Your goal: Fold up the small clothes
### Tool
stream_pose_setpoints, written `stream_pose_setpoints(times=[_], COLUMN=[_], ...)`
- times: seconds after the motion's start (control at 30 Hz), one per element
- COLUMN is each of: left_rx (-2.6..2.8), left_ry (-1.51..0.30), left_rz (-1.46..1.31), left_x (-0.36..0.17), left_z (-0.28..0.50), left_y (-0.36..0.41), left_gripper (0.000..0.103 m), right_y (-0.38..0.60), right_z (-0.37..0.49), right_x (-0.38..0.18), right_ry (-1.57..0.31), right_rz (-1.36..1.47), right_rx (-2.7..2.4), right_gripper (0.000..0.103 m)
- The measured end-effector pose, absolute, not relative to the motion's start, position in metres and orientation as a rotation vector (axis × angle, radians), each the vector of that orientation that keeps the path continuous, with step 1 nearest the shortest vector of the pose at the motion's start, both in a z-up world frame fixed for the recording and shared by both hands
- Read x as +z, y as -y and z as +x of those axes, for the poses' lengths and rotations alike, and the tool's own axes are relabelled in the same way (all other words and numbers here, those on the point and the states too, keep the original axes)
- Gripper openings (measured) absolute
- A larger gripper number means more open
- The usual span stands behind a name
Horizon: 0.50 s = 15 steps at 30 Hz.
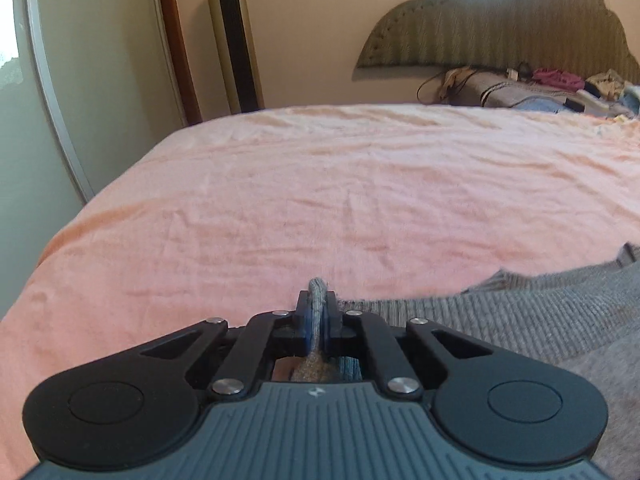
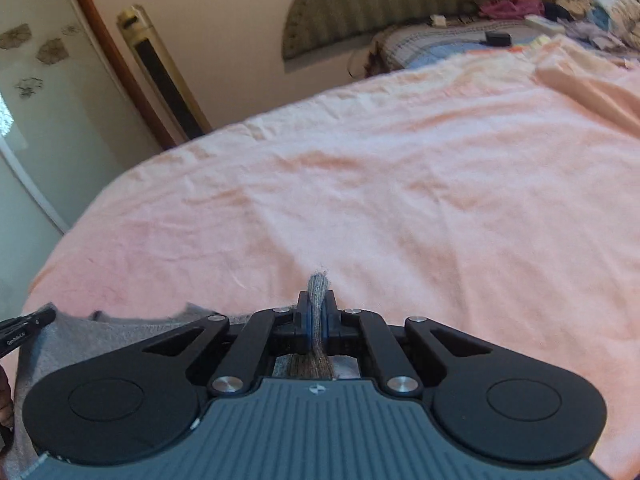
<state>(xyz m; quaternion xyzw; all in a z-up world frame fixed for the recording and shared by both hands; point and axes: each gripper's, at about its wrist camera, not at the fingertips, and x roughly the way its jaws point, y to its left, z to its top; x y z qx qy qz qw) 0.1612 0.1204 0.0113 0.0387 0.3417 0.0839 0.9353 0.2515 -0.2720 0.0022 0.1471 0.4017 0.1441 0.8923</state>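
Both grippers are clamped on the grey knit garment (image 1: 520, 320): the left gripper (image 1: 318, 312) pinches an edge, with the cloth running off toward 3 o'clock, while the right gripper (image 2: 318, 312) pinches another edge, with the cloth trailing toward 9 o'clock. So the held edge runs side to side between them, neither hand nearer. At 12 o'clock the pink bedsheet (image 1: 320, 184) lies bare, likely ample room to carry the fold forward; the bed's edge drops off at 10 o'clock.

A grey ribbed knit garment (image 1: 520, 320) lies spread on the pink bedsheet (image 1: 320, 200). Two pinched folds of its edge stand upright.
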Motion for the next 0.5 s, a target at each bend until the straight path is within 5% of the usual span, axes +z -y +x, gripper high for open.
stream_pose_setpoints(times=[0.07, 0.2, 0.23, 0.27, 0.33, 0.5], left_rx=[0.179, 0.252, 0.275, 0.262, 0.183, 0.120], left_ry=[-0.683, -0.659, -0.619, -0.582, -0.562, -0.698], left_rz=[0.097, 0.069, 0.026, -0.022, -0.055, 0.071], left_x=[0.011, 0.036, 0.045, 0.052, 0.058, 0.024], left_z=[0.153, 0.133, 0.122, 0.113, 0.106, 0.127], left_y=[-0.118, -0.120, -0.119, -0.115, -0.096, -0.056], left_gripper=[0.007, 0.019, 0.025, 0.031, 0.066, 0.072], right_y=[0.272, 0.269, 0.265, 0.260, 0.238, 0.185], right_z=[0.244, 0.215, 0.203, 0.196, 0.188, 0.201], right_x=[0.002, 0.031, 0.040, 0.047, 0.049, 0.010], right_ry=[-0.817, -0.732, -0.686, -0.666, -0.671, -0.791], right_rz=[0.334, 0.289, 0.271, 0.276, 0.265, -0.041], right_rx=[0.277, 0.225, 0.230, 0.268, 0.350, 0.268], right_gripper=[0.011, 0.059, 0.064, 0.065, 0.072, 0.077])
